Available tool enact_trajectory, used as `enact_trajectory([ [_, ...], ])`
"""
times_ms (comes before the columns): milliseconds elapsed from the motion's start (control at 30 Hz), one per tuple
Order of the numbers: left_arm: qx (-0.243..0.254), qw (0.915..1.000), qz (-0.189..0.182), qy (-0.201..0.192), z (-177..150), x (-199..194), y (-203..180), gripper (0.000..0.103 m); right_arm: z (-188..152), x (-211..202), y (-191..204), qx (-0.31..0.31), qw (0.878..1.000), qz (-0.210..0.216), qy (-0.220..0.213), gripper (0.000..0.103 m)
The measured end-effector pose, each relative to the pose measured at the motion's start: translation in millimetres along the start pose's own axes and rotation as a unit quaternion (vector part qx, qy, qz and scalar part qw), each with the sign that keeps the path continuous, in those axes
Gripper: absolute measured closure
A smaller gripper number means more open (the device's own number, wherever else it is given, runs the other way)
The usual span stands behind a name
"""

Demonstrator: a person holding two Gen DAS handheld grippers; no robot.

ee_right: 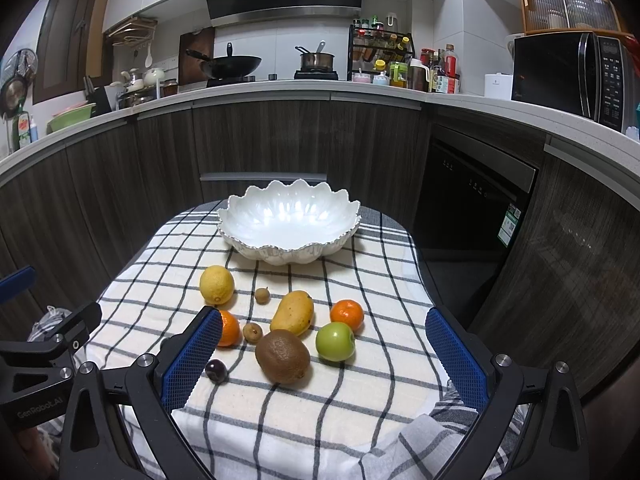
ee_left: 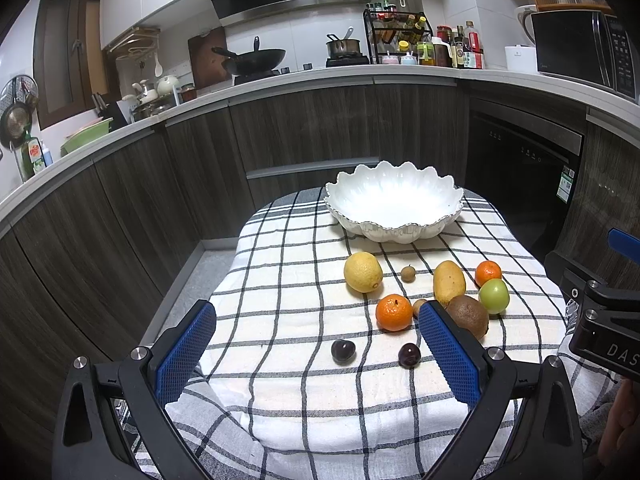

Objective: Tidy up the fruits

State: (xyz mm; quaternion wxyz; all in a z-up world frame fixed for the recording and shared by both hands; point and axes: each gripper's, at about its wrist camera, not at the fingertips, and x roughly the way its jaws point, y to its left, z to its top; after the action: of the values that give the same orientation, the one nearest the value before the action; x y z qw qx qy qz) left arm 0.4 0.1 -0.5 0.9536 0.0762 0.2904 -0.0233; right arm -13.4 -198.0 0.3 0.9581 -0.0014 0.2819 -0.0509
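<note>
An empty white scalloped bowl (ee_left: pixel 394 204) (ee_right: pixel 289 222) stands at the far end of a checked cloth (ee_left: pixel 288 280) (ee_right: pixel 380 276). In front of it lie a lemon (ee_left: pixel 363 271) (ee_right: pixel 216 284), a mango (ee_left: pixel 449 282) (ee_right: pixel 292 312), two mandarins (ee_left: pixel 393 312) (ee_left: pixel 488 273) (ee_right: pixel 347 314), a kiwi (ee_left: pixel 469 315) (ee_right: pixel 283 355), a green apple (ee_left: pixel 494 296) (ee_right: pixel 335 341), small brown fruits (ee_left: pixel 408 271) (ee_right: pixel 262 295) and dark plums (ee_left: pixel 343 351) (ee_right: pixel 216 371). My left gripper (ee_left: pixel 316 344) is open above the near cloth. My right gripper (ee_right: pixel 324 352) is open, straddling the kiwi and apple.
Dark wooden cabinets (ee_left: pixel 280 136) and a built-in dishwasher (ee_right: pixel 472 208) curve around the small table. The counter above carries a wok (ee_right: pixel 230 65), a pot, a spice rack (ee_left: pixel 396 34) and a microwave (ee_right: pixel 572 74). A hand (ee_left: pixel 620 420) shows at the lower right.
</note>
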Motion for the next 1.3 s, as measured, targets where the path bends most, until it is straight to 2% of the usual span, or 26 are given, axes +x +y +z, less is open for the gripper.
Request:
enact_trajectory([
  [1300,-0.001,1.0,0.0,-0.003,-0.7,-3.4,-8.6,0.0,1.7,-3.7,-0.4,0.001,1.0,0.001,-0.003,0.0],
])
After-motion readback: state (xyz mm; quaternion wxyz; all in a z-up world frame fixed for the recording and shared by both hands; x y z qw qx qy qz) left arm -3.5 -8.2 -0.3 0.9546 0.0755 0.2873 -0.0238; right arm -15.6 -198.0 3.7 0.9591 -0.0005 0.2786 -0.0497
